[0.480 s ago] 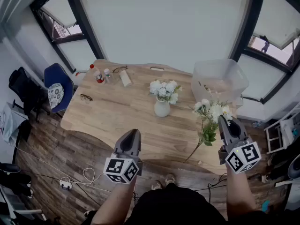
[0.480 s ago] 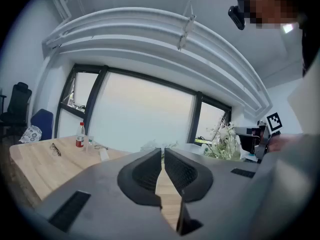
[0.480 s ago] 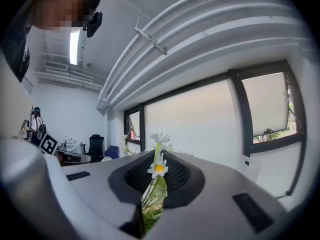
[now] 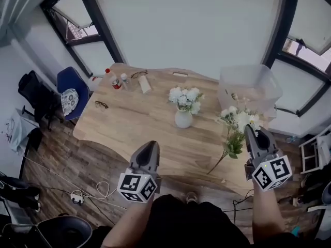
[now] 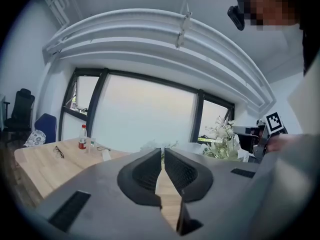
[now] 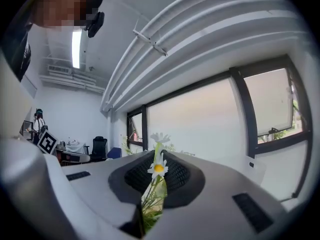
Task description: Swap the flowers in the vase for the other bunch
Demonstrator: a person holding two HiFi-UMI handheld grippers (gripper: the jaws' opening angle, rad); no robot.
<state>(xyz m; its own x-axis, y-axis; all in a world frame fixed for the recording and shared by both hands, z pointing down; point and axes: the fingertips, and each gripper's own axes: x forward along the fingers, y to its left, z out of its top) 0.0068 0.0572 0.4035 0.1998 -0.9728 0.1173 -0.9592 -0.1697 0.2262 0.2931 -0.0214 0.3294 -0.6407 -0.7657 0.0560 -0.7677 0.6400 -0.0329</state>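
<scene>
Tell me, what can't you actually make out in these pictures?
- Inside the vase: head view, its opaque white wall and the flowers on top hide it.
- Contents of the clear box: head view, cloudy walls blur them.
- Vase in the left gripper view: the shut fingers cover it.
- Bottle label: head view, too small.

- No words, numbers or brand names can be read anywhere.
- The cube (image 4: 136, 187) on the left gripper (image 4: 151, 144) has black and white square patterns, but no letters.
- The cube (image 4: 272, 172) on the right gripper (image 4: 252, 130) has the same kind of patterns.
- The bottle (image 4: 113, 79) on the table (image 4: 134, 128) has a red label, but it is too small to read.
</scene>
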